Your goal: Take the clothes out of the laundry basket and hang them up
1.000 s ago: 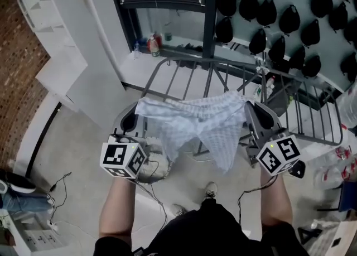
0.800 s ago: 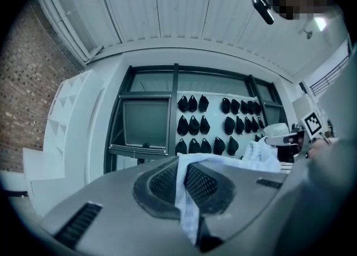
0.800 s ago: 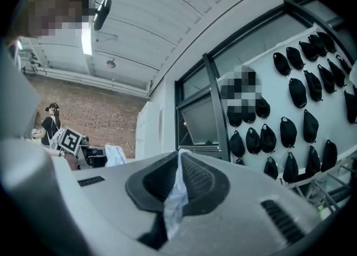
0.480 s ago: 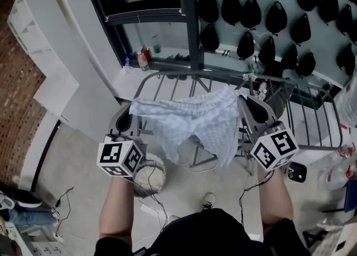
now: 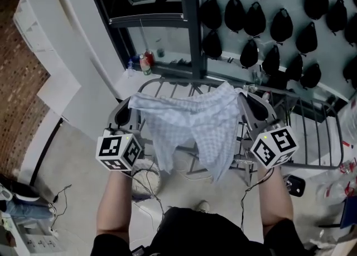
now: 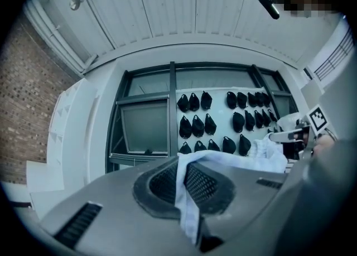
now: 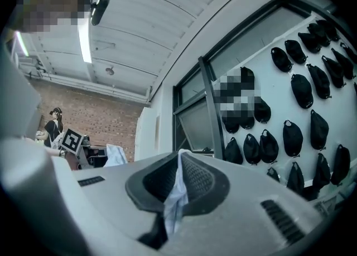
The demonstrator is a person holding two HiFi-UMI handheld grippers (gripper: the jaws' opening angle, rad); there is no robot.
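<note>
Pale blue checked cloth (image 5: 189, 121), thin, crumpled and finely gridded, hangs stretched between the two claws. One top corner is pinched in the left claw (image 5: 125, 114) and the other in the right claw (image 5: 252, 106), both clamped tight on the fabric. Its lower edge droops in two points below and between them. Just beyond the claws stands a grey bar-framed drying rack (image 5: 312, 138). Each gripper view shows a fold squeezed between dark mesh-textured pads (image 6: 207, 185) — a detail the head view cannot give.
</note>
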